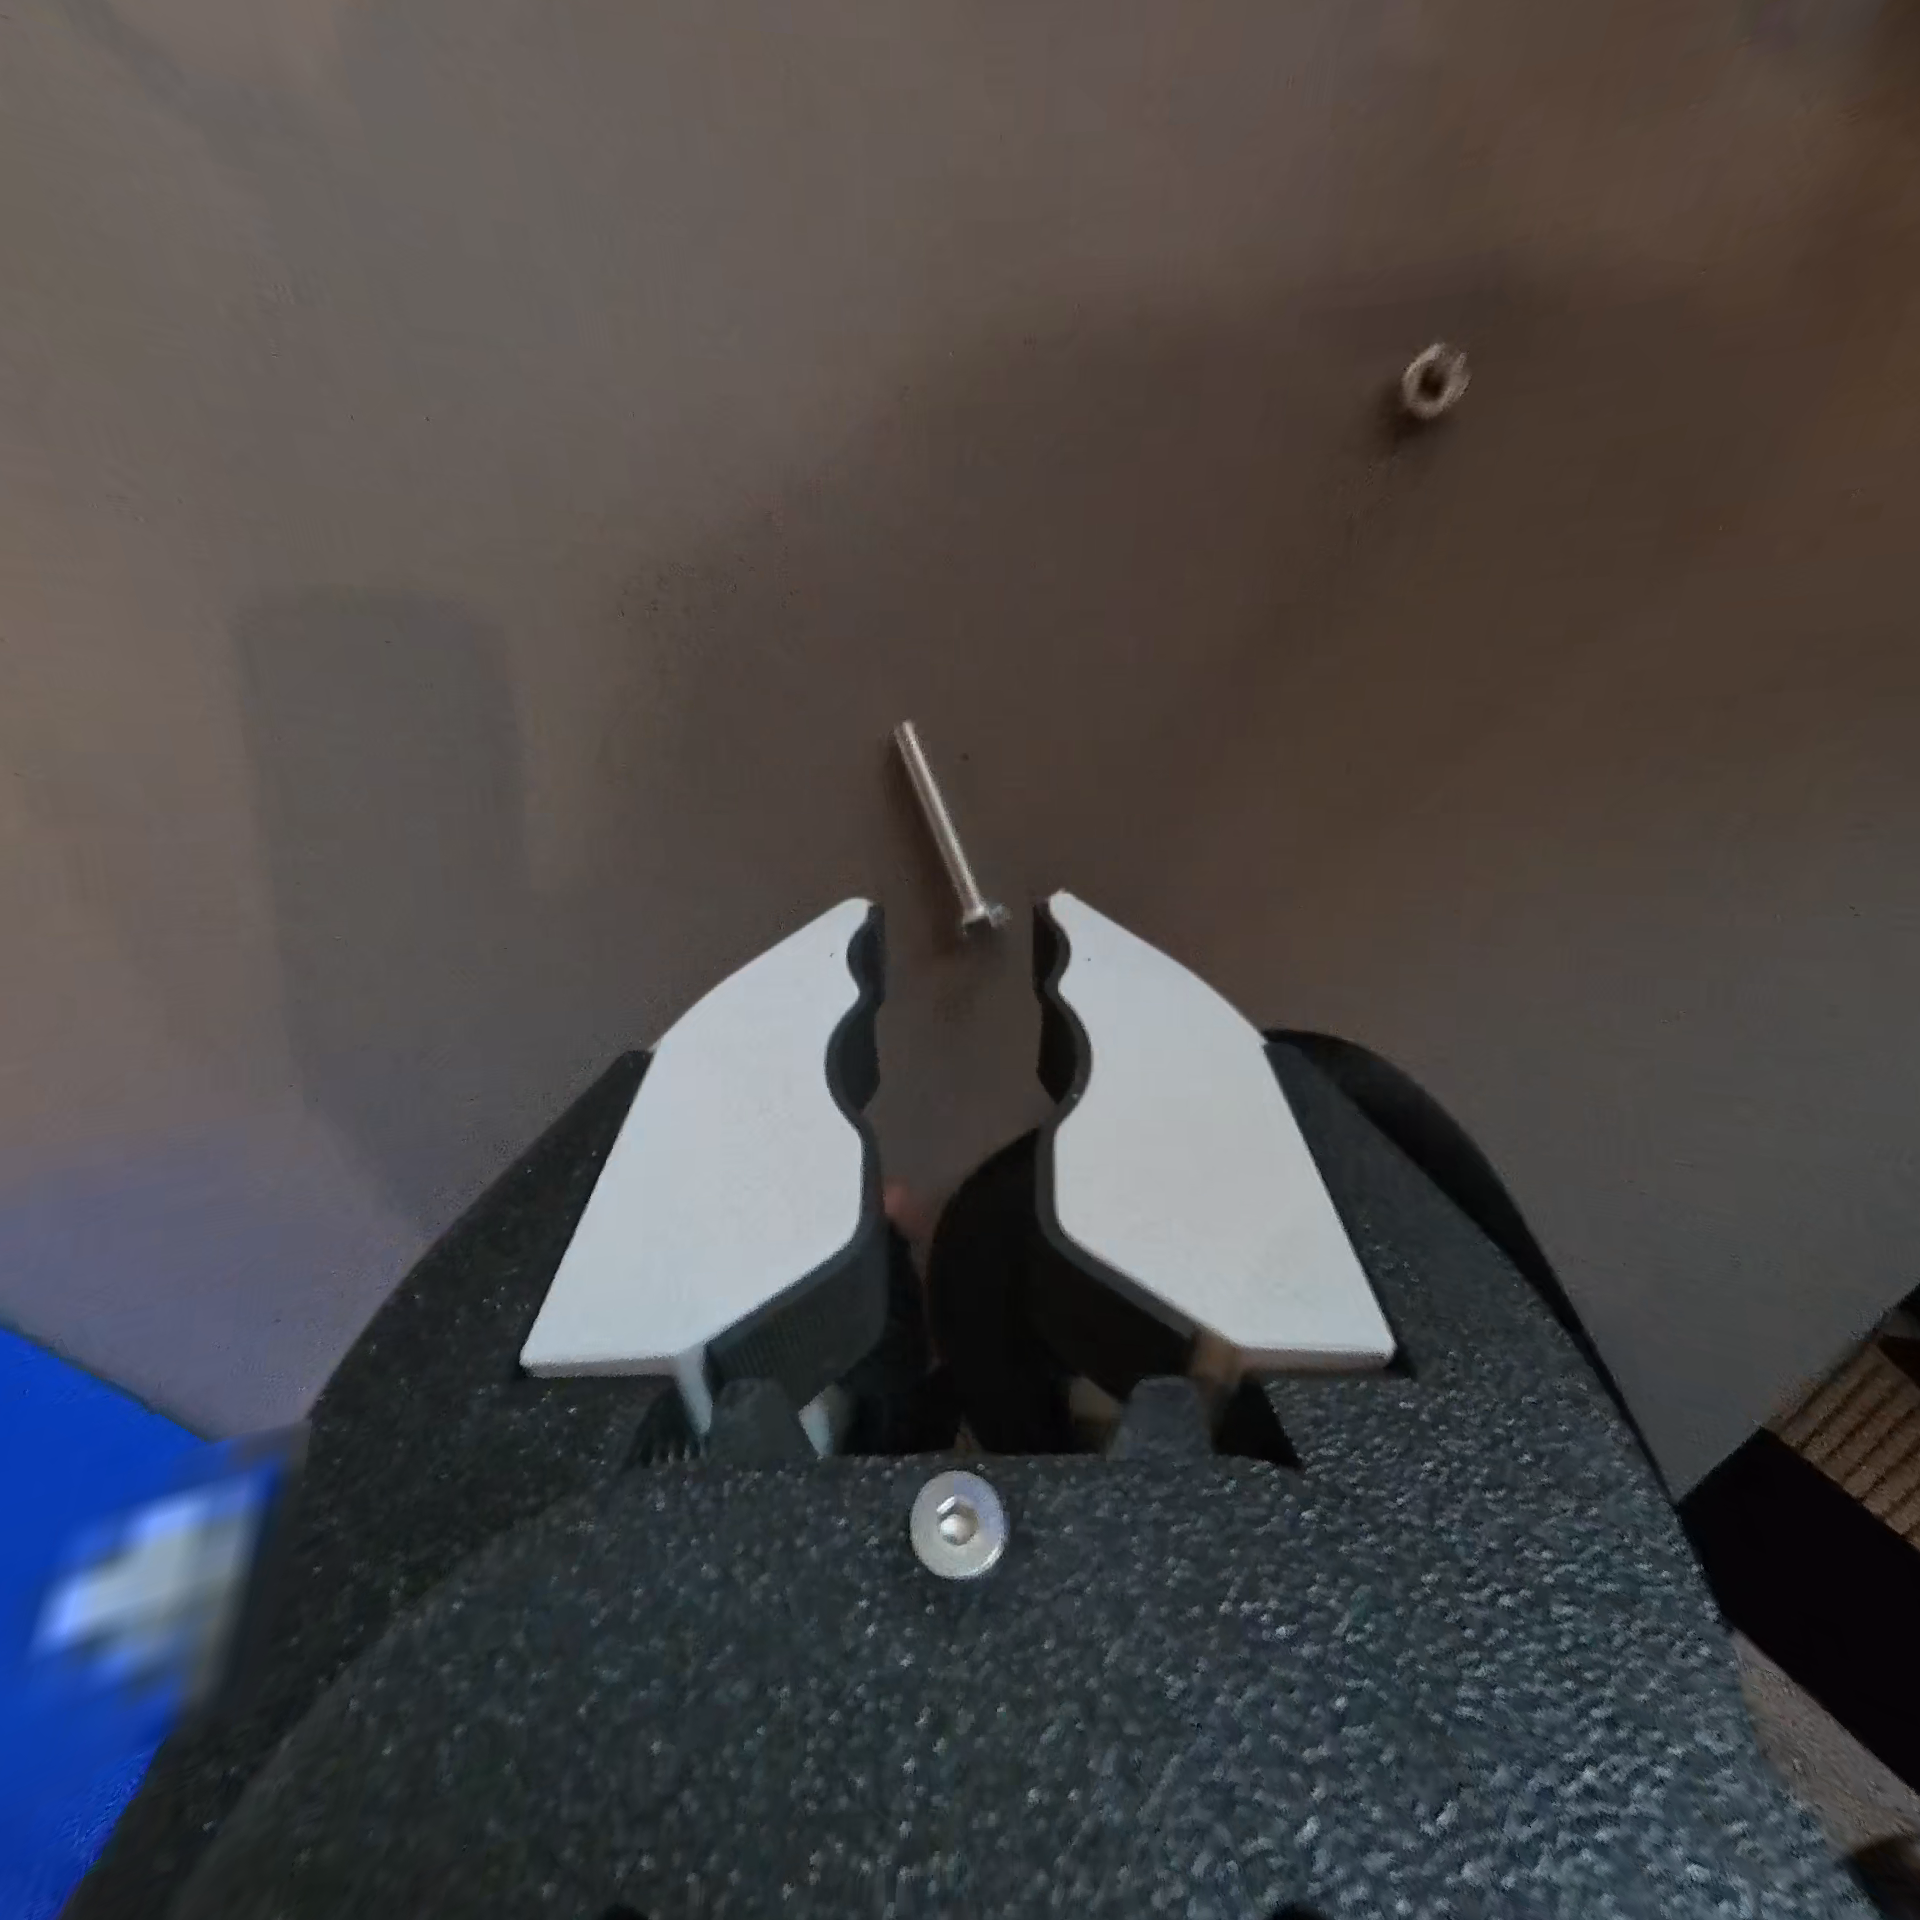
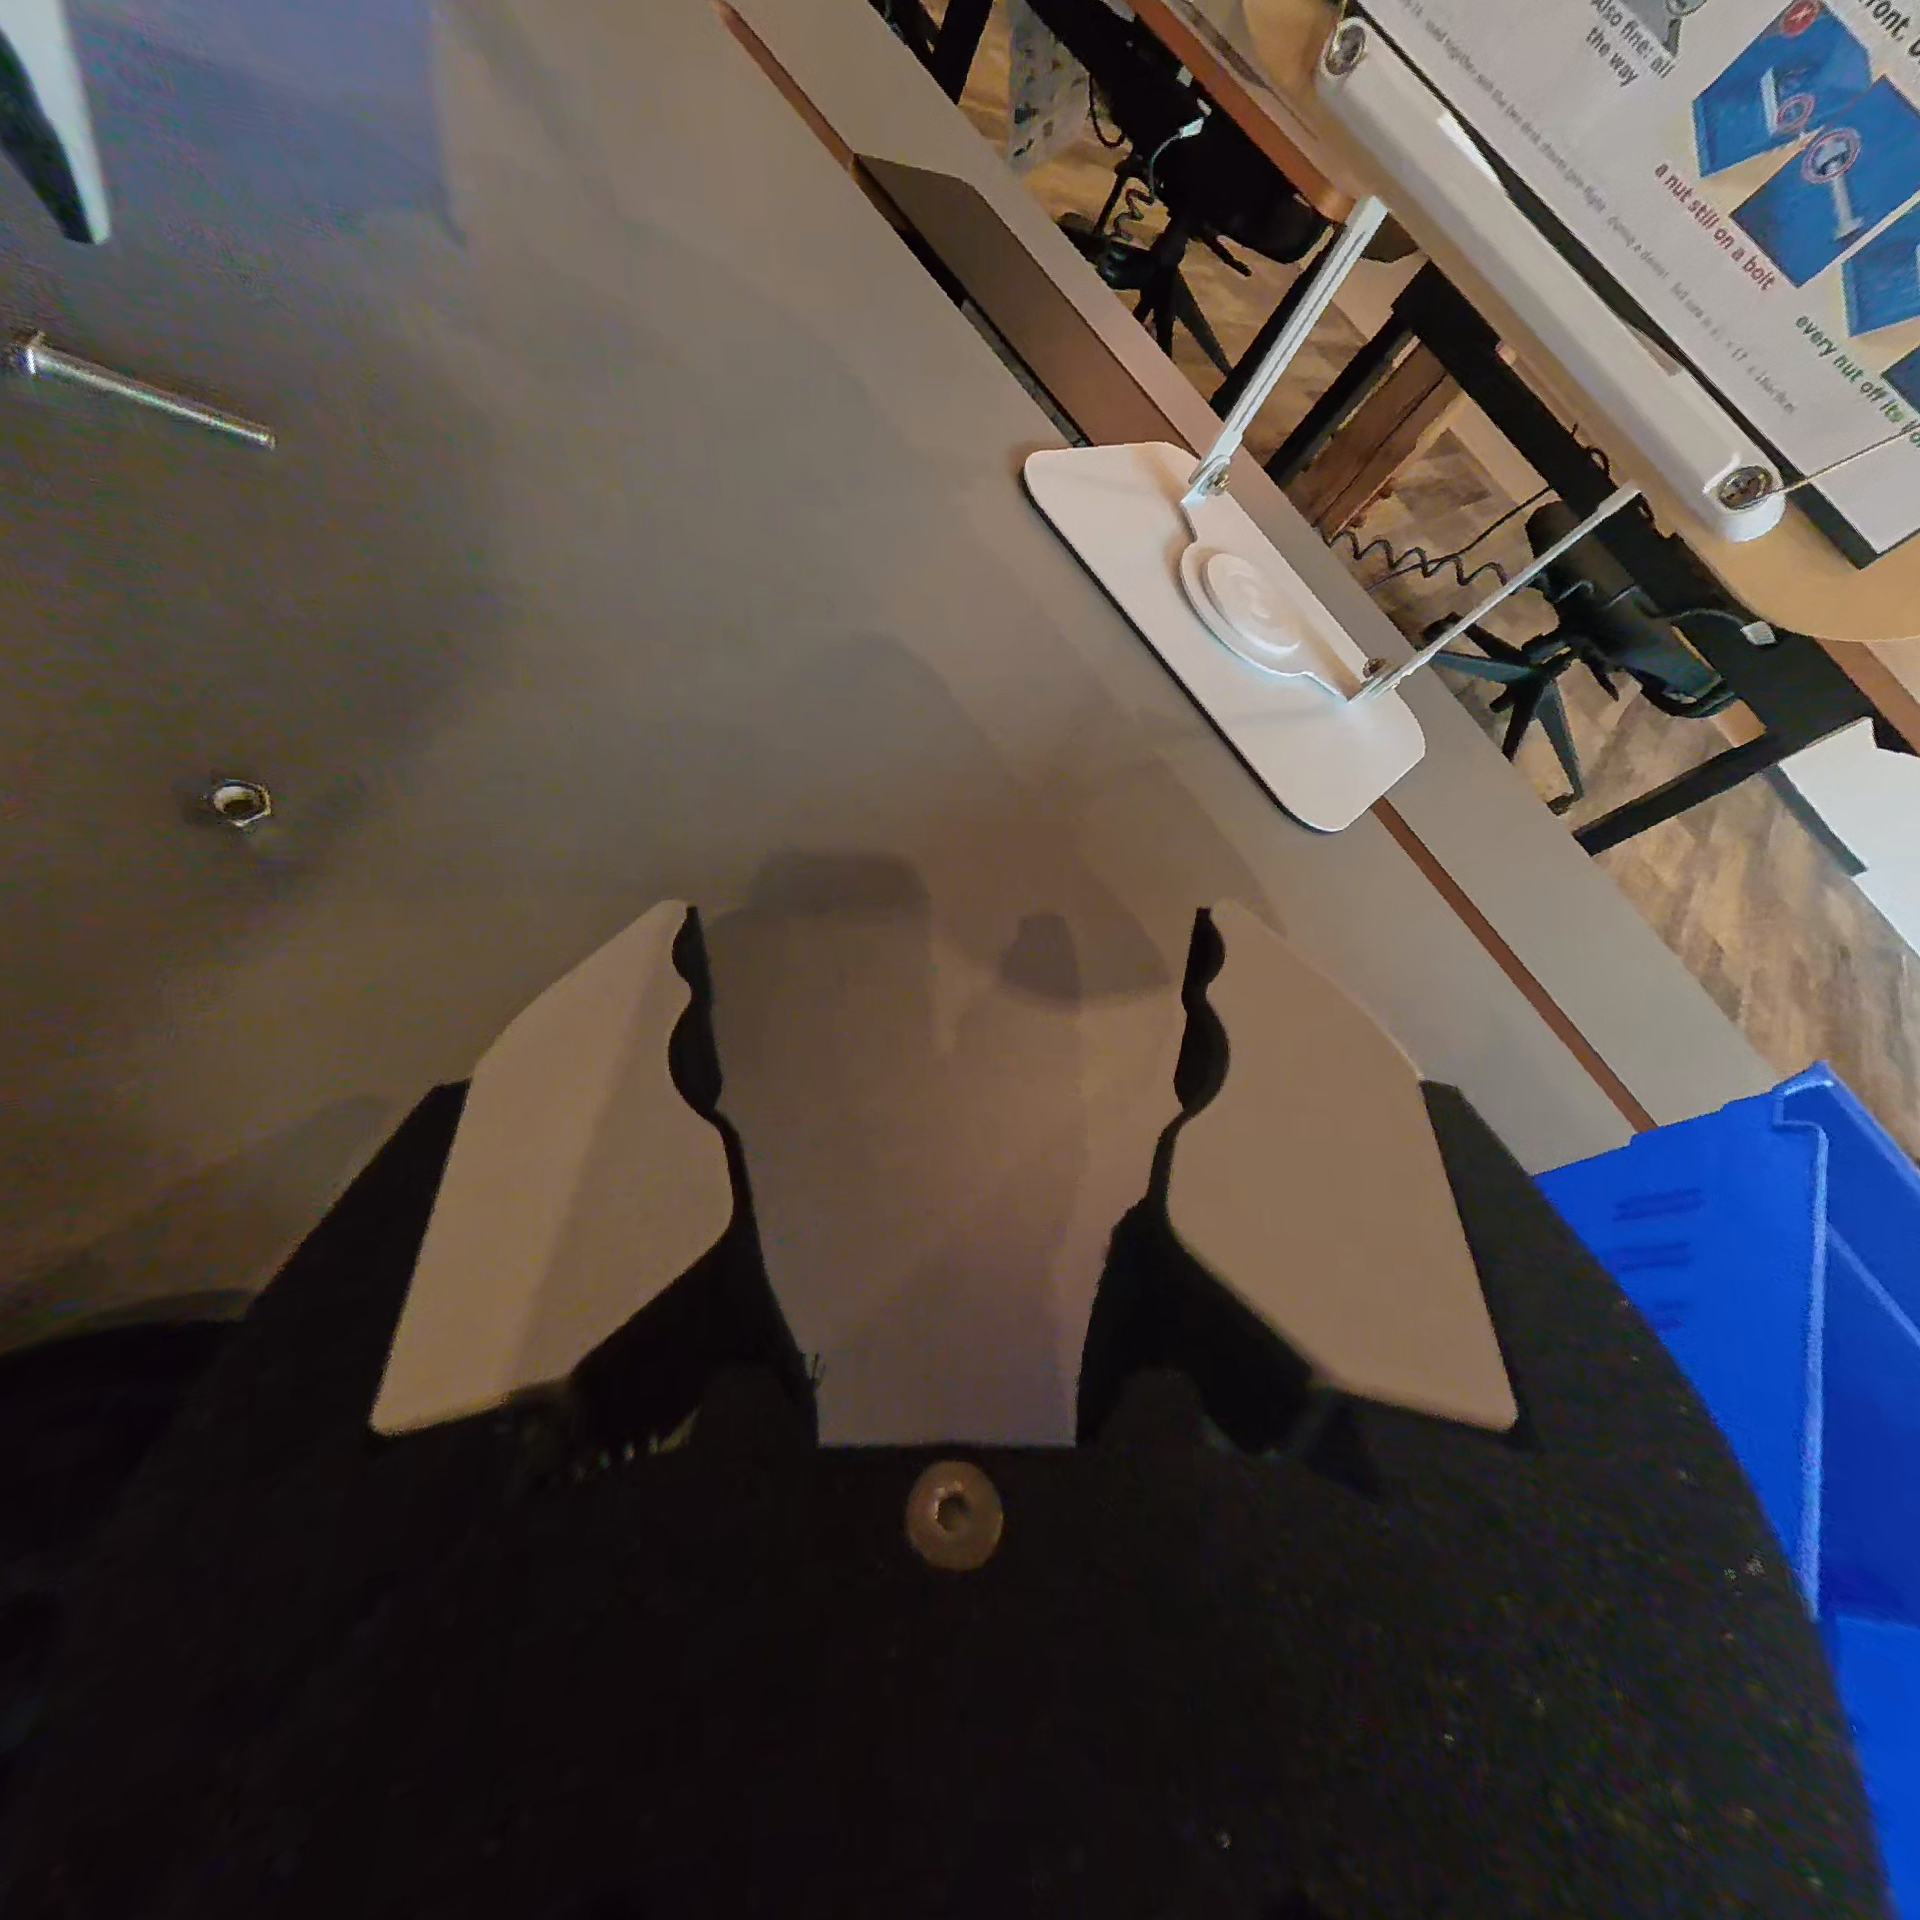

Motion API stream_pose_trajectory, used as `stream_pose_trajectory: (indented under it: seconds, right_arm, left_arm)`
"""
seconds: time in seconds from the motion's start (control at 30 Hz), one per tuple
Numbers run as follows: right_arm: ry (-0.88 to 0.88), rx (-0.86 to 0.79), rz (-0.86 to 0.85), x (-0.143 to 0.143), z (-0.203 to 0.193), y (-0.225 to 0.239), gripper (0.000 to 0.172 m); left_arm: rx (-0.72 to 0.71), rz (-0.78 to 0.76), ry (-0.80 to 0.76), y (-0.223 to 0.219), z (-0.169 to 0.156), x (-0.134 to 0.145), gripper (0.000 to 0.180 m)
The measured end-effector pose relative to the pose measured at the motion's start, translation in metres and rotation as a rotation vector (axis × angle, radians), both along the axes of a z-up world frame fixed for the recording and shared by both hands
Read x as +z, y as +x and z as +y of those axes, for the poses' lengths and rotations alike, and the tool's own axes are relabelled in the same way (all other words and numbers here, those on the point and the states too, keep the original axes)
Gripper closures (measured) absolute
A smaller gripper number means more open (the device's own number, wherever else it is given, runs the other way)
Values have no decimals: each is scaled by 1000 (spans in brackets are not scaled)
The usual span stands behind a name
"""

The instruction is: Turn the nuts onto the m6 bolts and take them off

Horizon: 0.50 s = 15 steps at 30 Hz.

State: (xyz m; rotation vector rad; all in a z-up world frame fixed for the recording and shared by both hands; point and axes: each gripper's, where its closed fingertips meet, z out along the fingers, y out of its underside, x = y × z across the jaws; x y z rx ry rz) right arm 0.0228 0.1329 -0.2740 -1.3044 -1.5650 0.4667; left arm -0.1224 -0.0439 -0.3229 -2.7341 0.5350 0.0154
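A silver bolt (image 1: pixel 948 831) lies flat on the brown table (image 1: pixel 623 416), its head toward my left gripper (image 1: pixel 958 914). The left gripper is open; the bolt's head sits just ahead of the fingertips and neither pad touches it. A single nut (image 1: pixel 1434 376) lies on the table farther off to the right. In the right wrist view the bolt (image 2: pixel 135 390) lies at the far left and the nut (image 2: pixel 237 802) sits left of my right gripper (image 2: pixel 945 925). The right gripper is wide open and empty above bare table.
A white stand base (image 2: pixel 1226 634) with thin wire legs sits near the table's far edge (image 2: pixel 1455 883). A blue bin (image 2: pixel 1766 1351) stands at the right; it also shows in the left wrist view (image 1: pixel 94 1507) at the lower left. A paper sheet (image 2: pixel 1766 208) hangs beyond the edge.
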Motion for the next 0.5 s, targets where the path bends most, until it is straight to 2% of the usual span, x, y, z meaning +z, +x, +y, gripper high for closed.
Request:
stream_pose_trajectory:
  seconds: [0.2, 0.4, 0.5]
  right_arm:
    - [16, -1, -10, -1, 0, 0, 84]
    - [6, -7, -13, -3, 2, 1, 84]
    - [4, -5, -19, -5, 2, 0, 84]
  left_arm:
    - [30, 5, -25, -1, -9, -24, 154]
    - [42, -61, -5, 1, -5, -26, 170]
    - [30, -87, 31, 1, -3, -25, 170]
